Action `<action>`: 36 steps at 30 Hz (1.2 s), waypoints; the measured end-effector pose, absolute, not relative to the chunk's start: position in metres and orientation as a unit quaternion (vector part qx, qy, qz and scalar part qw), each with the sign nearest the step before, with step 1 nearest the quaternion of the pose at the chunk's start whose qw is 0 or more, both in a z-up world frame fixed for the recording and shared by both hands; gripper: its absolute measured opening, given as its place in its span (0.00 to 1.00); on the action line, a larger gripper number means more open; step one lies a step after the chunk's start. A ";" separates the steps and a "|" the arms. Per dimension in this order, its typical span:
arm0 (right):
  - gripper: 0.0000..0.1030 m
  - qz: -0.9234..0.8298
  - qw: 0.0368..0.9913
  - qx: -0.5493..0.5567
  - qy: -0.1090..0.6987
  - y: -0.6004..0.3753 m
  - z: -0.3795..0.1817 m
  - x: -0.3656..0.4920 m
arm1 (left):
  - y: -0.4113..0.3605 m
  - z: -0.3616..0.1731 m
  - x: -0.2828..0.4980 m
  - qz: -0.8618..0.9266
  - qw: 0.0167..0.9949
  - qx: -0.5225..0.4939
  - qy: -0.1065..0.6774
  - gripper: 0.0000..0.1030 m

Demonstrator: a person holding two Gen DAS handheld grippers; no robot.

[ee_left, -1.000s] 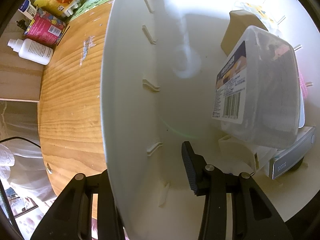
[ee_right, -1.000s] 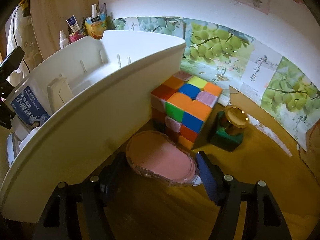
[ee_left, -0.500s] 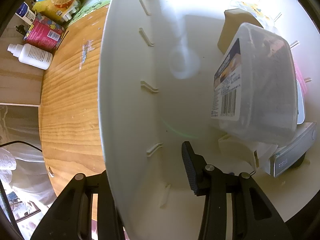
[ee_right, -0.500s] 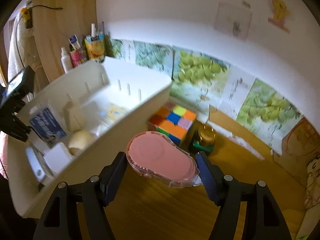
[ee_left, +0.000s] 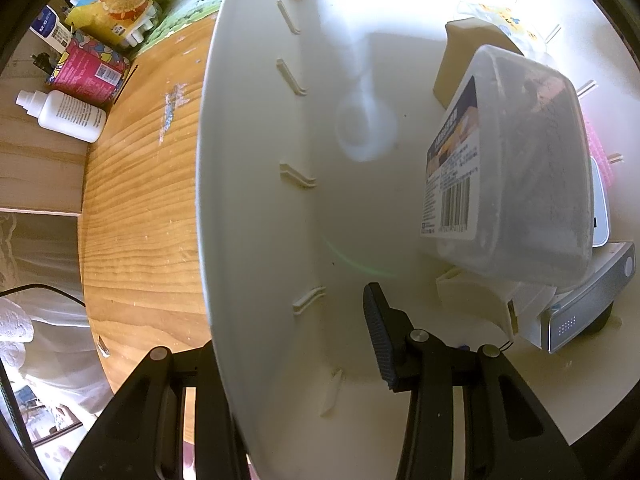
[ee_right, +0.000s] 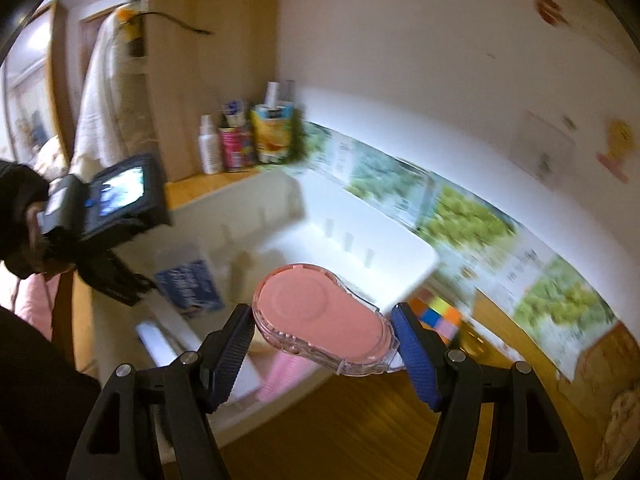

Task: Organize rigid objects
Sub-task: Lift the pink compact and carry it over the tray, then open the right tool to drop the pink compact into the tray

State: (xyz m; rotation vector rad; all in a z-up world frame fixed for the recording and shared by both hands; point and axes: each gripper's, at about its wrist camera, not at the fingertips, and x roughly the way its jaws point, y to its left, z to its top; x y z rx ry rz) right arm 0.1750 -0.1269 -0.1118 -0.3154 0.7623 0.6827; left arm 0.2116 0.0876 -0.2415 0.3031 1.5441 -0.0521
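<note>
My right gripper (ee_right: 322, 326) is shut on a pink correction-tape dispenser (ee_right: 316, 300) in a clear shell. It holds the dispenser in the air above the near right part of the white bin (ee_right: 404, 252). In the left wrist view my left gripper (ee_left: 296, 320) straddles the bin's long wall (ee_left: 248, 200) and points straight down. One finger (ee_left: 380, 332) is inside the bin; the other is outside, hidden by the wall. A clear box with a barcode label (ee_left: 520, 168), a tan block (ee_left: 468, 40) and a silver device (ee_left: 580, 320) lie in the bin.
A colour cube (ee_right: 436, 316) stands on the wooden table (ee_left: 136, 220) just right of the bin. A white bottle (ee_left: 64, 112), a pink can (ee_left: 88, 68) and a juice carton (ee_left: 120, 4) stand at the table's back corner. A person's dark sleeve (ee_right: 20, 220) is at the left.
My right gripper has risen with the pink dispenser, from table height beside the cube to above the bin. The left gripper has stayed on the wall.
</note>
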 end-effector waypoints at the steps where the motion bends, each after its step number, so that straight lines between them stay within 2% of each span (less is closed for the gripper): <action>1: 0.69 0.335 0.856 -0.154 0.362 -0.121 -0.111 0.173 | 0.087 -0.241 0.211 -0.023 0.706 0.136 0.695 0.45; 17: 0.70 0.399 0.824 -0.205 0.346 -0.075 -0.114 0.149 | 0.089 -0.238 0.212 -0.021 0.709 0.134 0.692 0.45; 18: 0.70 0.398 0.825 -0.205 0.346 -0.075 -0.114 0.150 | 0.089 -0.238 0.212 -0.021 0.709 0.134 0.692 0.45; 20: 0.78 0.392 0.828 -0.205 0.345 -0.077 -0.114 0.150 | 0.090 -0.236 0.213 -0.020 0.709 0.133 0.692 0.45; 36: 0.78 0.343 0.825 -0.278 0.353 -0.125 -0.116 0.170 | 0.097 -0.237 0.210 -0.020 0.713 0.126 0.689 0.45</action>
